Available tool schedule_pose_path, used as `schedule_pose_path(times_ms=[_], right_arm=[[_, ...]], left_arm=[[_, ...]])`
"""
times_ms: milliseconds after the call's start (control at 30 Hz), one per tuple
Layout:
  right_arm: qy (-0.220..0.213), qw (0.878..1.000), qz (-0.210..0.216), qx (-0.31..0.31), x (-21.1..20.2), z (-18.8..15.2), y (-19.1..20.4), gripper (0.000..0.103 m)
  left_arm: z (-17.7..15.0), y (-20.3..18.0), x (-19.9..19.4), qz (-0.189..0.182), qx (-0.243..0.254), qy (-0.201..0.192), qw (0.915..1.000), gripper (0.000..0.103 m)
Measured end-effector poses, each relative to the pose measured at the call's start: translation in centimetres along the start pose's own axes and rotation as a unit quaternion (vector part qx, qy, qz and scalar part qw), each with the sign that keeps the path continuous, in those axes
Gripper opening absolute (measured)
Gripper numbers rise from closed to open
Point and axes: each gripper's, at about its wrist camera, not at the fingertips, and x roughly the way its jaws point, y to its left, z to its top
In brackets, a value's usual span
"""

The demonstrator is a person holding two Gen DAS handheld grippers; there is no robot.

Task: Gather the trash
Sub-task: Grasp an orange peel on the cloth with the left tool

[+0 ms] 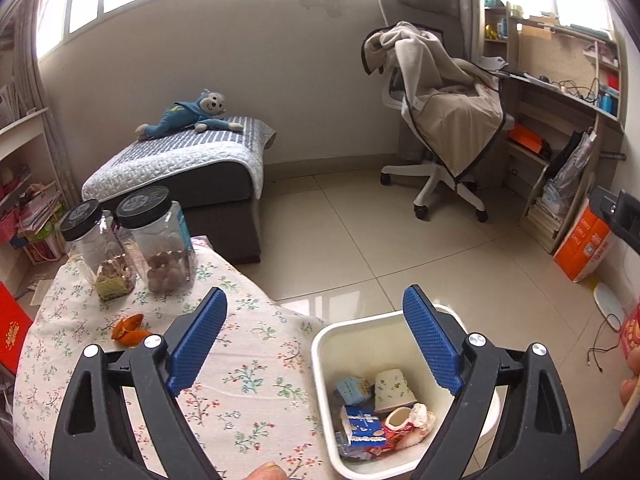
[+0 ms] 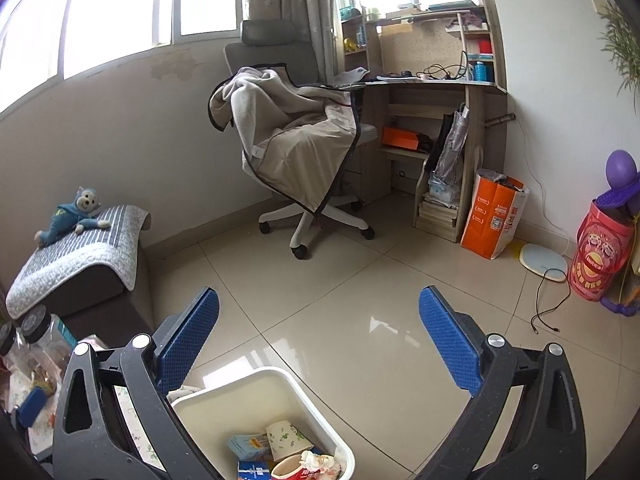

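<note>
A white trash bin (image 1: pixel 320 344) stands on the floor beside the floral-cloth table (image 1: pixel 240 380). It holds a paper cup (image 1: pixel 394 387), blue packets (image 1: pixel 362 426) and a red wrapper. An orange peel (image 1: pixel 127 329) lies on the cloth. My left gripper (image 1: pixel 316 312) is open and empty, above the table edge and the bin. My right gripper (image 2: pixel 318 308) is open and empty, above the floor just beyond the bin (image 2: pixel 280 384); the bin's cup (image 2: pixel 286 438) shows below it.
Two black-lidded clear jars (image 1: pixel 160 240) with snacks stand at the table's far side. A grey bed with a blue plush monkey (image 1: pixel 192 114) is behind. A draped office chair (image 2: pixel 300 148), a desk (image 2: pixel 432 92), an orange bag (image 2: pixel 492 212), a red drum (image 2: pixel 600 256) and a loose cable (image 2: pixel 548 300) are around the tiled floor.
</note>
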Motion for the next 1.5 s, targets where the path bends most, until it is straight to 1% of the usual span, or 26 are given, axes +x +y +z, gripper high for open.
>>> schedule_pose_path(times_ms=[67,133,233,300,400,500,567,633,700,767,833,900,967,1000,1033,1067,1100,1167,1233,1333,1500], right_arm=[[0.010,0.999,-0.001,-0.036,0.1,-0.6,1.9,0.096],[0.026,0.997,0.011,-0.074,0.2,-1.5,4.1,0.096],[0.058,0.988,0.034,-0.136,0.5,-3.1,7.8,0.096],[0.074,0.982,0.052,-0.164,0.4,-3.9,9.8,0.096],[0.111,0.973,0.092,-0.181,0.5,-5.0,12.5,0.096],[0.156,0.962,0.134,-0.179,0.8,-5.9,14.7,0.096],[0.177,0.957,0.152,-0.175,0.9,-6.4,15.9,0.096],[0.188,0.952,0.164,-0.179,0.9,-6.8,17.1,0.096],[0.190,0.950,0.164,-0.189,0.8,-7.2,18.2,0.096],[0.188,0.950,0.154,-0.195,1.0,-7.5,19.1,0.096],[0.194,0.949,0.154,-0.193,1.3,-7.8,20.0,0.096],[0.209,0.944,0.167,-0.193,1.8,-8.3,21.1,0.096],[0.223,0.936,0.178,-0.205,2.2,-9.1,22.3,0.096],[0.227,0.932,0.184,-0.216,2.2,-9.7,23.0,0.096],[0.229,0.928,0.189,-0.227,2.2,-10.2,23.7,0.096],[0.231,0.923,0.195,-0.239,2.2,-10.7,24.4,0.096],[0.232,0.918,0.202,-0.251,2.1,-11.2,25.1,0.096],[0.231,0.907,0.217,-0.278,1.7,-12.2,26.5,0.096],[0.227,0.895,0.232,-0.305,1.3,-13.2,28.1,0.096],[0.227,0.871,0.266,-0.346,0.7,-15.1,30.4,0.096],[0.227,0.820,0.328,-0.410,0.2,-18.9,34.8,0.095]], left_arm=[[-0.1,1.8,0.1,0.013,-0.007,0.004,0.9999,0.088],[-0.4,3.9,0.3,0.030,-0.010,0.010,0.9994,0.088],[-1.0,7.1,1.0,0.059,-0.016,0.020,0.9980,0.089],[-1.5,9.6,1.9,0.077,-0.023,0.035,0.9961,0.089],[-2.1,14.0,4.3,0.108,-0.035,0.078,0.9905,0.089],[-2.9,18.6,7.5,0.129,-0.053,0.131,0.9816,0.089],[-3.4,21.8,10.2,0.127,-0.071,0.177,0.9735,0.089],[-4.0,24.8,12.5,0.123,-0.101,0.206,0.9655,0.089],[-4.6,27.2,14.8,0.108,-0.126,0.234,0.9582,0.088],[-5.1,28.5,16.7,0.094,-0.134,0.254,0.9534,0.081],[-5.6,28.9,18.2,0.081,-0.129,0.272,0.9503,0.075],[-6.1,28.8,19.5,0.073,-0.115,0.286,0.9485,0.071],[-6.5,28.7,20.3,0.070,-0.104,0.297,0.9467,0.061],[-6.7,28.7,20.5,0.071,-0.101,0.299,0.9460,0.053],[-6.8,28.7,20.4,0.072,-0.100,0.296,0.9471,0.048],[-6.9,28.7,20.0,0.068,-0.098,0.290,0.9496,0.031],[-6.9,28.8,19.5,0.065,-0.096,0.287,0.9508,0.029],[-7.1,29.5,18.0,0.066,-0.105,0.283,0.9512,0.019],[-7.1,30.6,15.7,0.063,-0.124,0.272,0.9521,0.016],[-7.2,32.8,11.2,0.056,-0.163,0.247,0.9534,0.015],[-7.7,36.0,2.6,0.041,-0.221,0.212,0.9512,0.015]])
